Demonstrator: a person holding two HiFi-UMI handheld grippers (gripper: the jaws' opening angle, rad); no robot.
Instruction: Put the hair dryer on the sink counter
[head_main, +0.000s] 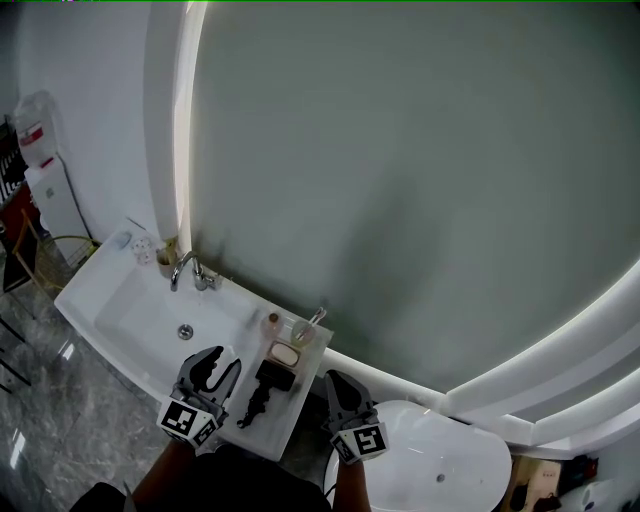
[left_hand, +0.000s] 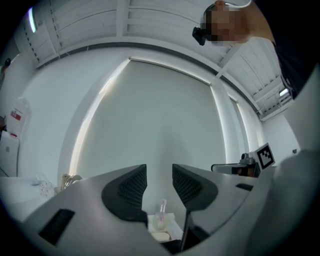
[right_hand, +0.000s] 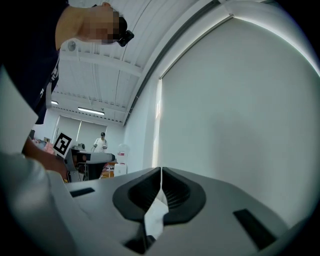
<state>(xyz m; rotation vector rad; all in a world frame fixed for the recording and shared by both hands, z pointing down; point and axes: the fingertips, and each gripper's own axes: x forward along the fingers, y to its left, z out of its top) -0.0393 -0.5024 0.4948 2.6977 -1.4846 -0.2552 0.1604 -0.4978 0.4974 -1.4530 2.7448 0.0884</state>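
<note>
The black hair dryer lies flat on the white sink counter, to the right of the basin, its cord bunched at the near end. My left gripper hovers just left of it over the counter's edge, jaws apart and empty. Through the gap between the jaws of the left gripper, that gripper's own view shows the toothbrush glass. My right gripper hangs just off the counter's right end, clear of the dryer. The right gripper has its jaws pressed together with nothing held.
A soap bar, a toothbrush glass and a small jar stand behind the dryer. The faucet and basin drain are to the left. A white toilet sits at lower right. A large lit mirror covers the wall.
</note>
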